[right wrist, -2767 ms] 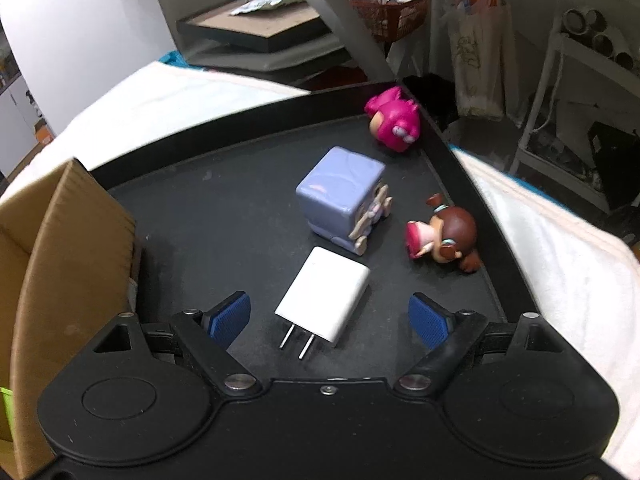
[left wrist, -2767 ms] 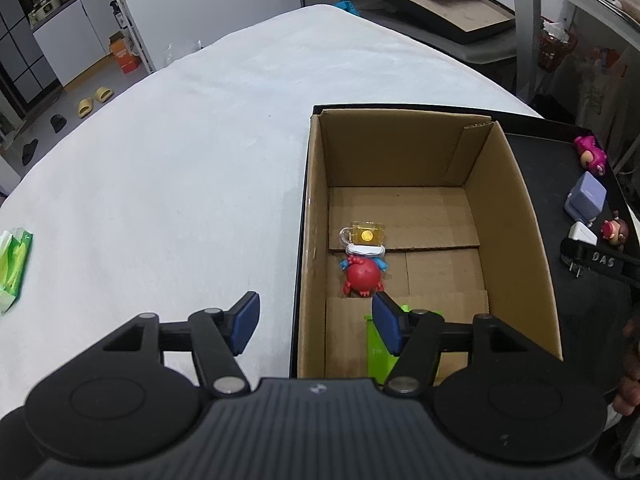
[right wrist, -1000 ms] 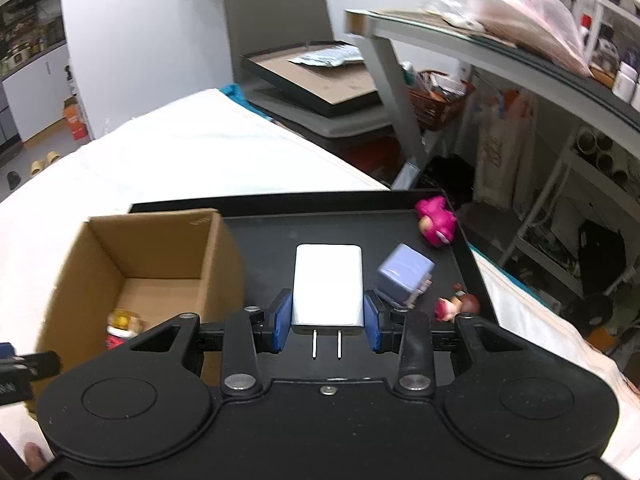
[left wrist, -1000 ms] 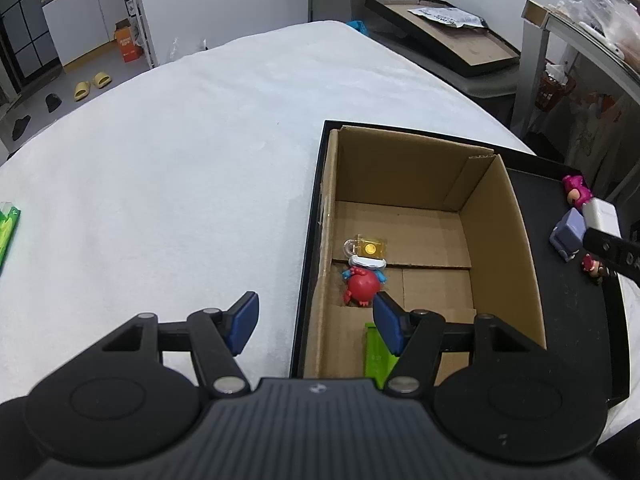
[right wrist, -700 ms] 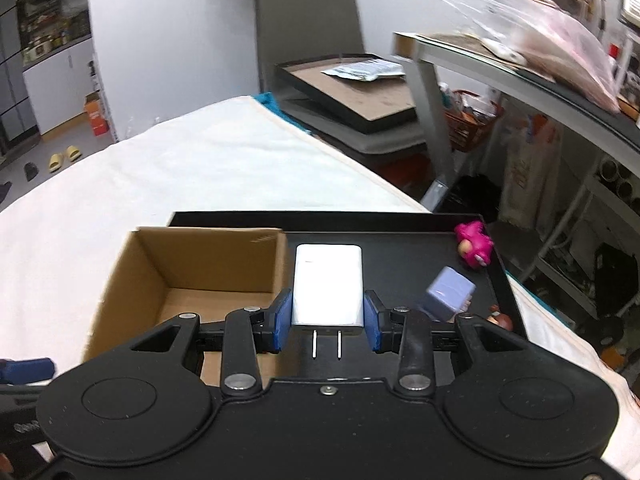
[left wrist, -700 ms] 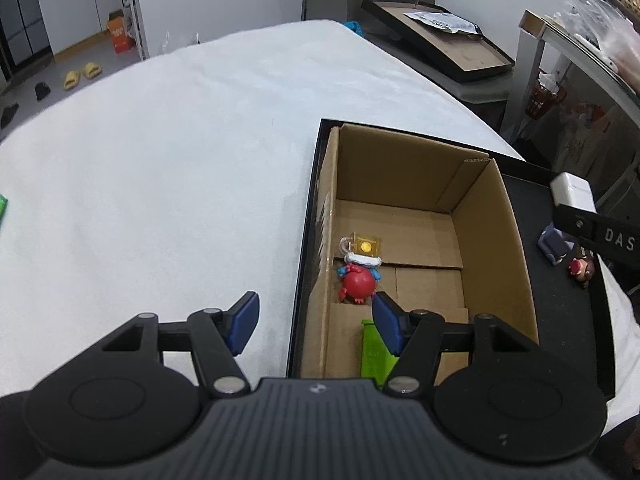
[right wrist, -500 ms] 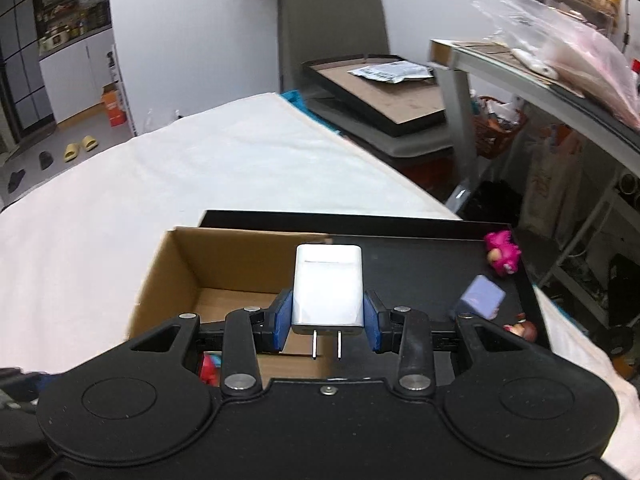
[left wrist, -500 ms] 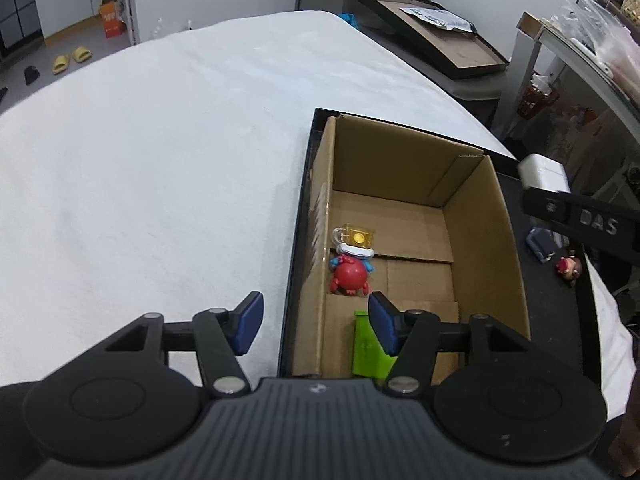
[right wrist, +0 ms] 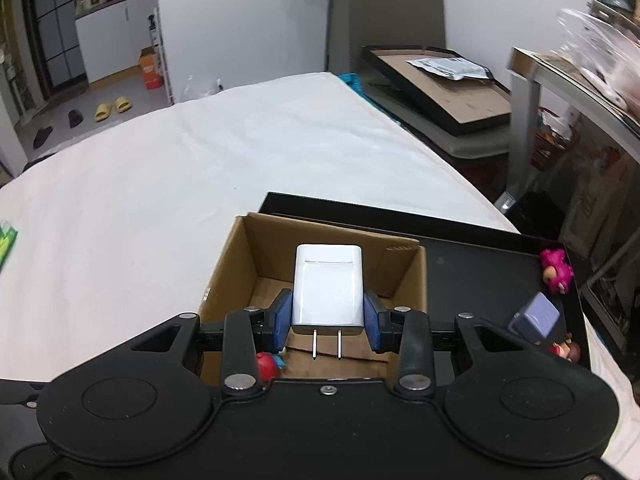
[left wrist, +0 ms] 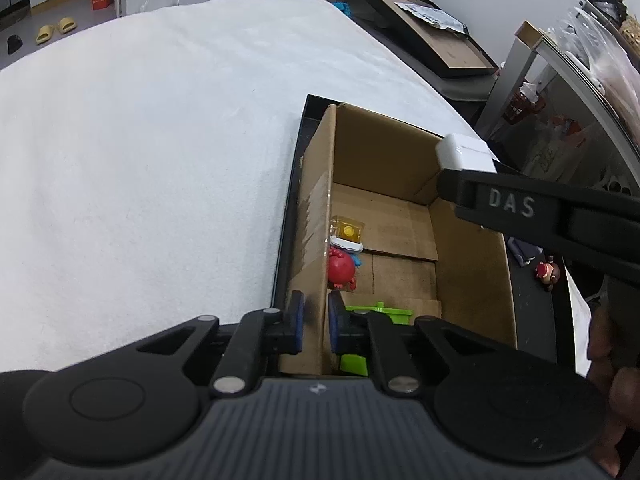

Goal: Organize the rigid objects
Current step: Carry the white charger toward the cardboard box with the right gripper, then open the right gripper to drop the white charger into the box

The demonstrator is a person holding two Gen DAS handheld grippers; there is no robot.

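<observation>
1. Currently the right gripper [right wrist: 327, 317] has its blue pads clamped on the sides of the white two-prong wall charger [right wrist: 328, 291], prongs pointing back toward the camera. It's held above the open brown cardboard box [right wrist: 404, 276], over the far right part of the opening, not released yet.
2. Left gripper [left wrist: 313, 322] is pinched on the box's near-left wall, pads on either side of the cardboard. Looks like it's steadying the box.
3. Already in the box: red round toy figure [left wrist: 341, 267], clear yellow block [left wrist: 349, 231], bright green plastic piece [left wrist: 362, 334].
4. Left on the black tray [right wrist: 472, 264], right of the box: pink plush-style figure [right wrist: 557, 270], lavender cube [right wrist: 535, 317], small brown-haired figurine [right wrist: 567, 349].
5. Judgement: about halfway. Charger drop is next, then three items to go.
6. Pose: right gripper comes in from the right, roughly level; part of a hand [left wrist: 612, 364] shows behind it.
</observation>
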